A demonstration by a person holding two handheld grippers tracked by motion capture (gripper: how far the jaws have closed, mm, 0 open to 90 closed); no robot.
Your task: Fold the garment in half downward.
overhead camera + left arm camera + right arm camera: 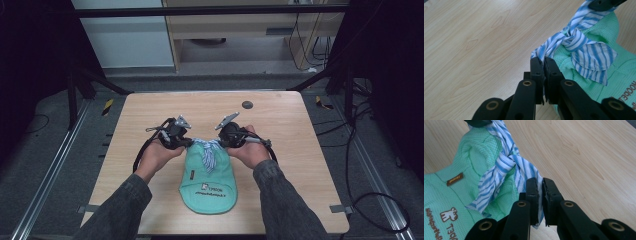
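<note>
The green shirt (207, 182) lay flat on the table (280, 125), nearest the person. At its far end sat the striped tie (209, 150), knotted. The left gripper (541, 62) pinched one tie end, the right gripper (539, 185) the other. The knot looked half pulled; next they likely must pull apart gently

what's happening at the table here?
A person holds a gripper in each hand over a small mint-green garment lying flat on the wooden table. The left gripper and the right gripper are each shut on one side of the blue-and-white striped collar at the garment's top edge, either side of its knot. The collar runs between the two grippers, with the knot's loose ends lying on the green fabric. A small dark disc sits apart, farther up the table.
</note>
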